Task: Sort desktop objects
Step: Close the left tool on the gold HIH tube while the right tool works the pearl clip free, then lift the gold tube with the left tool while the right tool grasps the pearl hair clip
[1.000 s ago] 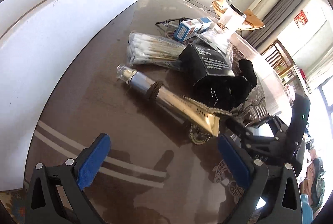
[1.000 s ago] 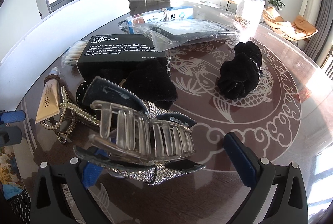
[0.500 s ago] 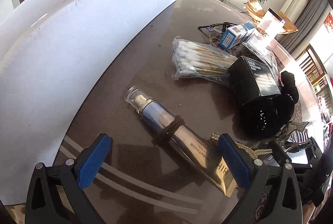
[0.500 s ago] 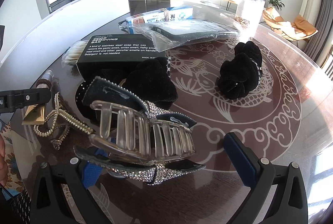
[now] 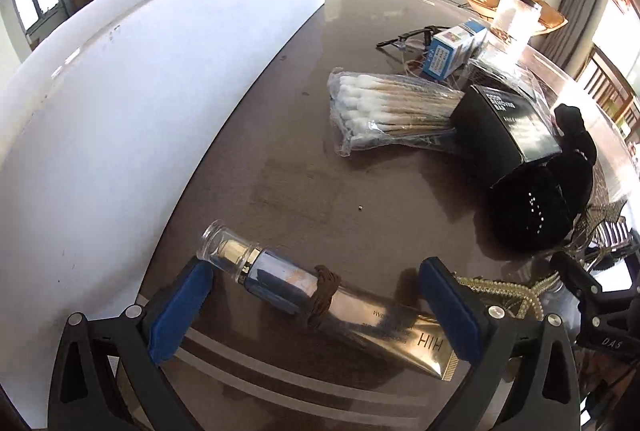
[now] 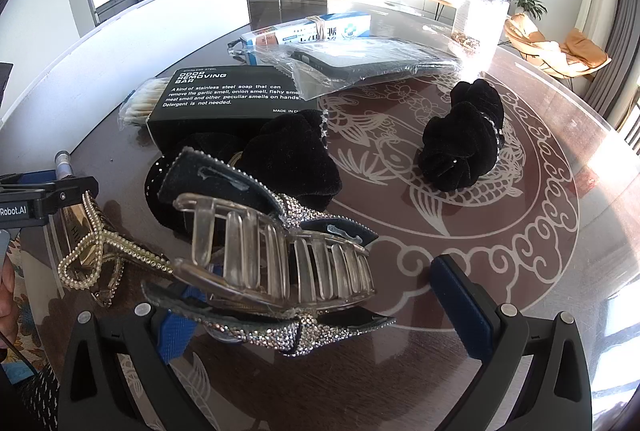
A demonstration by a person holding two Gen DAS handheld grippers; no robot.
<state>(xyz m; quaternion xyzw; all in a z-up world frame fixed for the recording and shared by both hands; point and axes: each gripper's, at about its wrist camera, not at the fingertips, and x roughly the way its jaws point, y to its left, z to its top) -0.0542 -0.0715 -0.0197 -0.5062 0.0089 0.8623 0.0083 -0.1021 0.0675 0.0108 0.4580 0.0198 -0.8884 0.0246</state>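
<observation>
A gold cosmetic tube point(image 5: 360, 315) with a clear cap and a brown hair tie point(image 5: 322, 295) around it lies on the dark table. My left gripper point(image 5: 316, 307) is open, its blue pads on either side of the tube, not touching it. My right gripper point(image 6: 320, 299) is open, with a clear claw hair clip point(image 6: 272, 255) and a rhinestone bow clip point(image 6: 304, 323) between its fingers; contact with them cannot be told. The left gripper shows at the left edge of the right wrist view point(image 6: 48, 199).
A bag of cotton swabs point(image 5: 392, 107), a black soap box point(image 6: 228, 95), a blue-white box point(image 6: 308, 31), a bagged phone case point(image 6: 360, 59), two black scrunchies point(image 6: 464, 143) point(image 6: 296, 159) and a beaded clip point(image 6: 96, 255) lie on the table. A white board point(image 5: 120, 91) stands along the left.
My left gripper has swung left and moved forward over the gold tube, which now lies between its open fingers. The right gripper has not moved.
</observation>
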